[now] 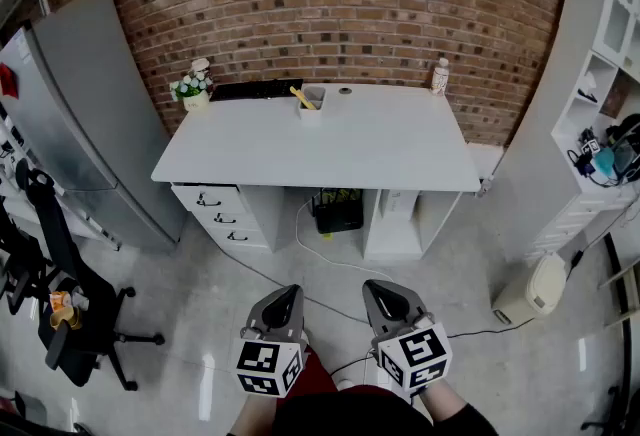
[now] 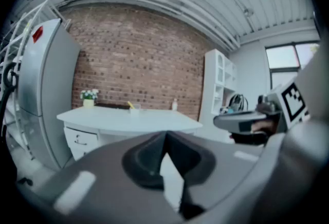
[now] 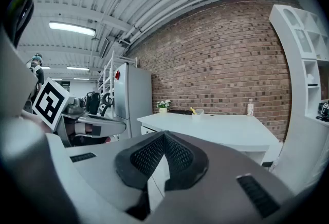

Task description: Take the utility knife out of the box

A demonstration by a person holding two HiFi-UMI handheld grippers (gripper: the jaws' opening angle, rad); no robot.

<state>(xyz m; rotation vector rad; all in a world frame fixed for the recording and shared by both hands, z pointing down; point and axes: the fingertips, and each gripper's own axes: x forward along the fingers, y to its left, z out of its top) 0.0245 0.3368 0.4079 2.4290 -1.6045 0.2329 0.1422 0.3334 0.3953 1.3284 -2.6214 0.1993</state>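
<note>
Getting to the small white open-topped box [image 1: 312, 109] is the step in hand, since it sits at the middle of the far edge of the white bench [image 1: 380, 149] and the person stands well back from the near edge. The yellow-handled utility knife [image 1: 302, 97] sticks up out of the box, leaning toward the far left corner. A good approach, I judge, would bring one gripper over the bench and down from above, with its fingers spread only once they are close and lined up along the slanting handle. The other would steady the light box so it does not lift with the knife. The left gripper [image 1: 288, 296] and the right gripper [image 1: 385, 292] hang low, side by side near the person's body, pointing slightly downward toward the bench. In both gripper views the dark padded fingers [image 2: 149, 159] are clenched tip to tip with nothing between them – neither holds or touches anything.
</note>
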